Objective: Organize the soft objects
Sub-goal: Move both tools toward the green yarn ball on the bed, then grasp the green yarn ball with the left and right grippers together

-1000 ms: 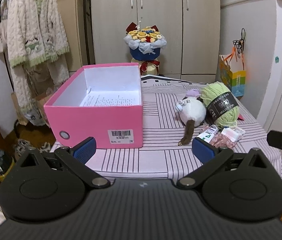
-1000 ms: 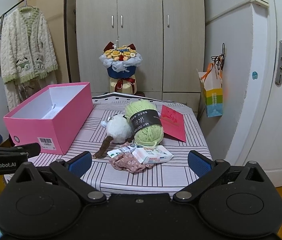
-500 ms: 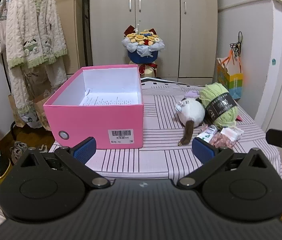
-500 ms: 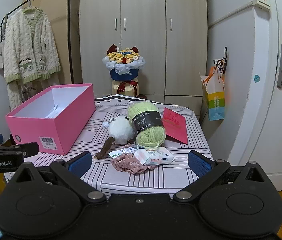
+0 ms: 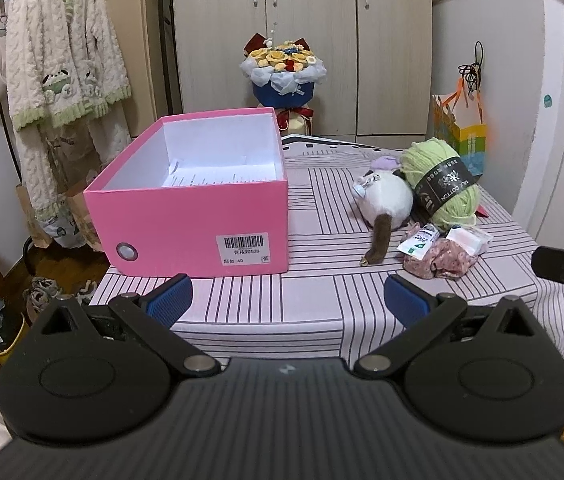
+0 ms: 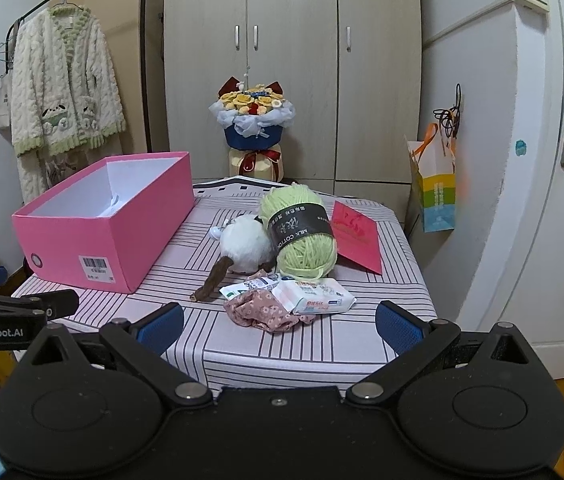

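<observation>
**Both claws spread, short of the table; soft items grouped right of the pink box**

Left claw (image 5: 288, 298): fingers wide apart, nothing between the blue pads (image 5: 171, 300). It hangs off the near edge of the table (image 5: 314, 312), facing the pink box (image 5: 185, 216).

Right claw (image 6: 279, 322): likewise spread and holding nothing, near the table's front edge, aimed at the pile of soft items. The left claw's body shows at the left margin of the right wrist view, apart from the right one.

Pink box: open-topped, white inside, on the left part of the striped tablecloth. A printed paper sheet (image 5: 217, 176) lies on its floor. Barcode label on the near wall.

Soft items, all on the table, right of the box and apart from it:
- White plush toy (image 6: 243, 250) with a brown tail pointing toward the front edge; it touches the yarn.
- Green yarn skein (image 6: 302, 232) with a black band, lying on its side just right of the plush.
- Floral pink cloth (image 6: 261, 312), crumpled, nearest the front edge.
- Tissue pack (image 6: 316, 296), resting partly on the cloth.
- A small white-and-green packet (image 6: 241, 288) at the cloth's left, between cloth and plush tail.

Red card (image 6: 356, 238) lies flat behind and right of the yarn; whether they touch cannot be told.

Background: flower bouquet (image 6: 251, 120) behind the table, fleece robe (image 6: 63, 84) on a rack at left.
</observation>
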A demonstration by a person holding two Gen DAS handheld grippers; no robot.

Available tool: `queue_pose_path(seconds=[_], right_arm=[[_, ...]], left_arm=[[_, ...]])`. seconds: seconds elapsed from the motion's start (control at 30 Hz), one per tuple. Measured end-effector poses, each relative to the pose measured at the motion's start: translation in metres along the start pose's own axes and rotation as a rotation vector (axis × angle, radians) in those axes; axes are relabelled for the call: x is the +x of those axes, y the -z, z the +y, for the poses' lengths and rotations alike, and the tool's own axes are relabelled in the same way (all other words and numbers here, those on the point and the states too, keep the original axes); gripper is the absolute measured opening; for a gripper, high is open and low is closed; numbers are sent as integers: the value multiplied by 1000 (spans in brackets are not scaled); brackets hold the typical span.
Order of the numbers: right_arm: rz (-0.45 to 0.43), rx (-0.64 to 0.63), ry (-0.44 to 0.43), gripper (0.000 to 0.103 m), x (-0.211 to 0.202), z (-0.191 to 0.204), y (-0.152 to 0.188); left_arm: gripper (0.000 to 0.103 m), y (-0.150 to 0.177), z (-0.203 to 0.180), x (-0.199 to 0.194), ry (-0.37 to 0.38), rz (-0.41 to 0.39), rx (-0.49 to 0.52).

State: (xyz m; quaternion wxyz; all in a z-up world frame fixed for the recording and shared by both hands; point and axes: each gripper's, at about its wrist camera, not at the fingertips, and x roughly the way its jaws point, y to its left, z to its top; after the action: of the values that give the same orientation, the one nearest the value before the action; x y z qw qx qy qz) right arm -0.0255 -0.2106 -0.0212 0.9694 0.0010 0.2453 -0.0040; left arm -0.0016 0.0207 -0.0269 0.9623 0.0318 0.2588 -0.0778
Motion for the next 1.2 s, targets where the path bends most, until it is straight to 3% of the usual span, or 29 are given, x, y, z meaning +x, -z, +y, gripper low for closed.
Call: queue_pose_path(seconds=[0.73,0.97,1.1,1.2], right_arm=[[-75,-10,-113,103,12,-23,-14],[-86,56,-213,103,42,-52,-17],[-45,111,-287,103,73,-74,-17],[-24,81,-284,103,92,-77,-16]], left_arm=[[103,-28,-20,14,19,-20,57],[103,-48,-41,32,132,-33,81],[103,-58,-55,51,193,-38,92],[102,-66,-64,70,232,-49,88]])
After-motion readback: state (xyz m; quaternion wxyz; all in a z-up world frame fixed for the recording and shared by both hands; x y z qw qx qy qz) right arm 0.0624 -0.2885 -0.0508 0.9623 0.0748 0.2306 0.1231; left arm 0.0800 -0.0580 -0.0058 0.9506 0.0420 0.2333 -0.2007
